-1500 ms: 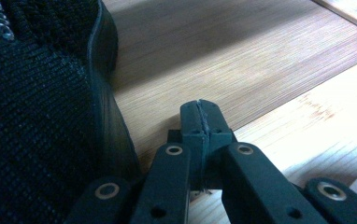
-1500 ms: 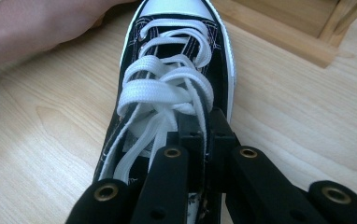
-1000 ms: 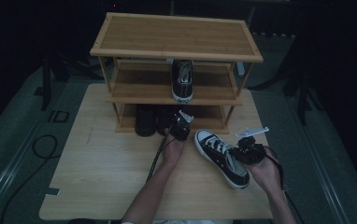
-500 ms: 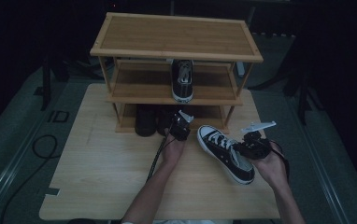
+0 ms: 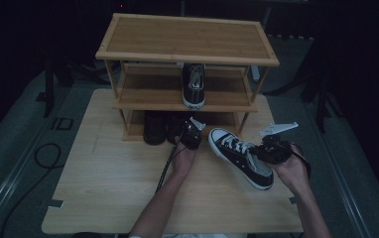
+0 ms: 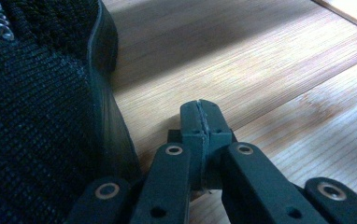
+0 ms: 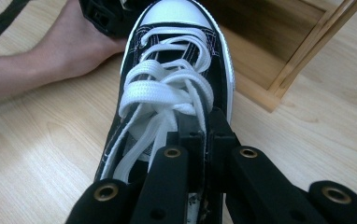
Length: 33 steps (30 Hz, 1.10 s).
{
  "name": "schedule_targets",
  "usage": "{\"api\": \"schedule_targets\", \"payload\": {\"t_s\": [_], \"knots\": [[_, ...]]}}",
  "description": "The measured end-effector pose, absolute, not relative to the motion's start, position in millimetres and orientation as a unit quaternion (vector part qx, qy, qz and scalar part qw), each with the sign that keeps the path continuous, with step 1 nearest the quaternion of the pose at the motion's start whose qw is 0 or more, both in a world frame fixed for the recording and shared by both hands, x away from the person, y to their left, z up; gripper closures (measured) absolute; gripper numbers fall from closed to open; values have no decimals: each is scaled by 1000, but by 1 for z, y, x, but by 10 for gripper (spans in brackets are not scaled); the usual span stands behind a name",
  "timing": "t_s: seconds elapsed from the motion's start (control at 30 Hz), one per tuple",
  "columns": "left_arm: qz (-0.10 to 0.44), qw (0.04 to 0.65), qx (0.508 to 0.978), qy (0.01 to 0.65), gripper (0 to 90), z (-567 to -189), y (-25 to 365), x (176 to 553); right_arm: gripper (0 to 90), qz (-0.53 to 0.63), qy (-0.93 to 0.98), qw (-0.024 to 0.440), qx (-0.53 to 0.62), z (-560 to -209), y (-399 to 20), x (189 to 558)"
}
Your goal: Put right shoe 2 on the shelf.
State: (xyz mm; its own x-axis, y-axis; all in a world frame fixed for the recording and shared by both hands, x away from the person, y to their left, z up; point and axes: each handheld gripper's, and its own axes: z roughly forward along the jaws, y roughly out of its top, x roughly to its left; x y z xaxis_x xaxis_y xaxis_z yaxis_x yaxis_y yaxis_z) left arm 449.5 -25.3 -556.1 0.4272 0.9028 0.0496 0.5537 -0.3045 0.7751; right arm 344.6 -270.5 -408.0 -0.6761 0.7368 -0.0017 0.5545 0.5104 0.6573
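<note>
— Right, what is your right gripper (image 7: pixel 203 140) doing?
— Clamped on the side wall of the laced sneaker (image 5: pixel 241 156), right of centre in the high view, toe up-left toward the shoe rack (image 5: pixel 187 64); your own view adds the pinched canvas.
— And your left gripper (image 6: pixel 200 122)?
— Clenched on nothing, just beside a black knit shoe (image 6: pixel 41 116) at the frame's left; from above it sits centre, on the table (image 5: pixel 108 188).
</note>
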Motion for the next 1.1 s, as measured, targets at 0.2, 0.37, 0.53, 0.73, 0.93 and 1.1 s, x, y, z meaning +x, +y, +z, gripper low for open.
{"api": "schedule_targets", "payload": {"t_s": [0.2, 0.37, 0.53, 0.73, 0.93, 1.1], "knots": [[248, 351, 768, 475, 900, -556, -25, 449, 882, 325, 857, 147, 372, -397, -272, 347], [249, 352, 767, 476, 900, -556, -26, 449, 882, 329, 857, 145, 368, -388, -274, 348], [249, 353, 767, 475, 900, -556, -26, 450, 881, 330, 857, 150, 366, -380, -275, 348], [248, 353, 767, 475, 900, -556, -26, 450, 882, 332, 859, 153, 360, -372, -275, 349], [249, 356, 764, 478, 900, -556, -26, 450, 882, 334, 859, 151, 357, -365, -274, 350], [249, 357, 763, 479, 900, -557, -26, 450, 882, 337, 860, 153, 352, -359, -273, 352]]}}
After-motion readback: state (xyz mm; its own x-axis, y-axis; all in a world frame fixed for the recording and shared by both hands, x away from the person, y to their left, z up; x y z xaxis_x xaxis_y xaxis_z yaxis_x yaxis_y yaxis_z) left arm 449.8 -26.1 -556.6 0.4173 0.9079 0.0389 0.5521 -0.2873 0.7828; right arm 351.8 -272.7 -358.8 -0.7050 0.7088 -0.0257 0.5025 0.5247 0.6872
